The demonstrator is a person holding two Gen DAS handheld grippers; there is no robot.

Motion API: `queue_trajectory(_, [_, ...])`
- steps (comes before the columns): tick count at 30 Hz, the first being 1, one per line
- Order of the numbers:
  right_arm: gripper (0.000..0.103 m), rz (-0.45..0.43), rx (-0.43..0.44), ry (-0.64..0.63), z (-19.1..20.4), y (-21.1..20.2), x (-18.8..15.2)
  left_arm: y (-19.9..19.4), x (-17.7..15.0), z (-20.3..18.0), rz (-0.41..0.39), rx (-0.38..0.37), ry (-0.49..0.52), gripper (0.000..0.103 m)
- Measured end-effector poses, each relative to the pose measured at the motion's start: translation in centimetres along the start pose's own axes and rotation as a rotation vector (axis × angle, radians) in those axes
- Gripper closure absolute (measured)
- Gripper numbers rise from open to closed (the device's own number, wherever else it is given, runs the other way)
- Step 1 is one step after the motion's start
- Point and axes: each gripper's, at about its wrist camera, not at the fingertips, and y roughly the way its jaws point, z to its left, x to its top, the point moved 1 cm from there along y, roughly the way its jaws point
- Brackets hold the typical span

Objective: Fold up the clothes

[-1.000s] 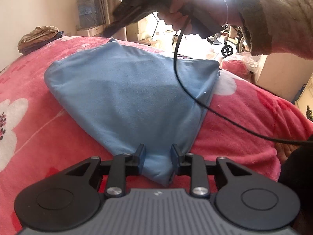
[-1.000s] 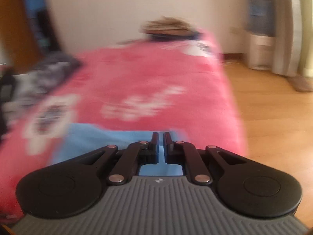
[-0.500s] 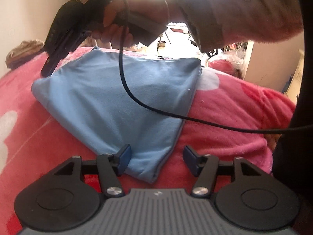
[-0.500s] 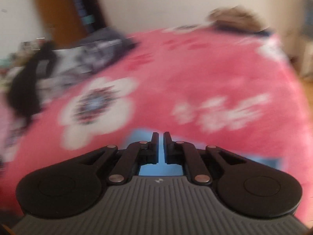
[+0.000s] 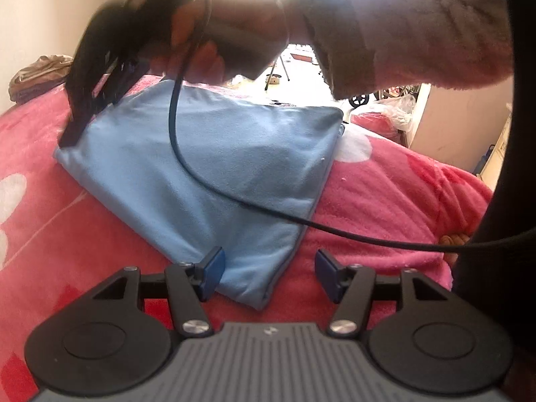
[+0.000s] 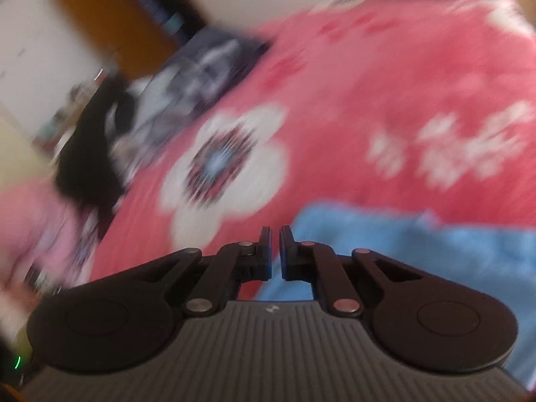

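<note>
Bed: a pink flowered blanket [image 5: 385,207] is covering it and carrying everything else.
Blue garment [image 5: 214,174]: it is lying folded on the blanket, roughly in the middle, one corner pointing toward the left wrist camera.
Person: a hand [image 5: 217,43] in a fluffy pale sleeve [image 5: 418,26] is reaching over the garment's far edge.
Cable [image 5: 234,197]: it is hanging from that hand and crossing over the garment.
Right gripper [image 6: 275,251]: its fingers are sitting nearly together with nothing between them, at the garment's far left corner.
Left gripper [image 5: 269,269]: its fingers are standing wide apart, straddling the garment's near corner without gripping it.
</note>
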Motion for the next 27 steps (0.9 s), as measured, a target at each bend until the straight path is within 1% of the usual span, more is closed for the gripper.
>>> queue_trajectory(1, [0.098,0.015,-0.066,-0.008,-0.2,1.3,0.0,0.0,0.0,0.0,0.000,0.003,0.001,0.042])
queue_trajectory(2, [0.103,0.027,-0.142,-0.012,-0.5,2.7,0.1,-0.1,-0.1,-0.1,0.000,0.008,0.005,0.042])
queue_trajectory(3, [0.103,0.018,-0.162,0.027,-1.2,3.3,0.3,-0.2,-0.1,-0.2,0.002,0.014,0.010,0.042])
queue_trajectory(5, [0.103,-0.063,-0.141,0.177,-2.2,1.7,0.3,-0.6,-0.2,-0.4,0.009,0.030,0.010,0.042])
queue_trajectory(6, [0.098,-0.086,-0.161,0.148,-1.5,0.5,0.0,-1.0,-0.2,-0.5,0.012,0.036,0.006,0.042])
queue_trajectory(8, [0.098,-0.124,-0.214,0.042,0.5,-2.0,-0.7,-1.8,-0.6,-0.7,0.017,0.046,-0.005,0.043])
queue_trajectory(9, [0.098,-0.111,-0.207,0.016,1.0,-3.0,-1.4,-2.2,-0.9,-0.8,0.021,0.055,-0.011,0.043])
queue_trajectory(11, [0.098,-0.064,-0.136,-0.009,1.9,-4.7,-3.6,-2.7,-1.4,-0.9,0.034,0.076,-0.027,0.043])
queue_trajectory(13, [0.098,-0.012,-0.099,-0.058,3.2,-5.5,-6.3,-3.2,-1.8,-1.1,0.042,0.099,-0.036,0.043])
queue_trajectory(15, [0.098,0.060,-0.105,-0.104,4.7,-5.2,-9.9,-3.9,-2.1,-1.2,0.044,0.124,-0.032,0.043])
queue_trajectory(18, [0.098,0.163,-0.144,-0.146,6.2,-5.5,-15.5,-4.9,-2.1,-1.4,0.042,0.171,-0.013,0.043])
queue_trajectory(20, [0.098,0.169,-0.144,-0.149,7.1,-7.1,-17.9,-5.5,-1.7,-1.3,0.031,0.191,-0.007,0.043])
queue_trajectory(23, [0.098,0.157,-0.168,-0.170,8.2,-9.0,-18.4,-5.3,-0.4,-1.6,-0.011,0.200,0.031,0.043])
queue_trajectory(25, [0.098,0.104,-0.264,-0.150,7.1,-9.9,-18.9,-4.5,0.6,-2.0,-0.039,0.201,0.062,0.043])
queue_trajectory(27, [0.098,0.045,-0.368,-0.125,5.7,-10.8,-19.5,-2.9,1.2,-2.3,-0.034,0.192,0.064,0.043])
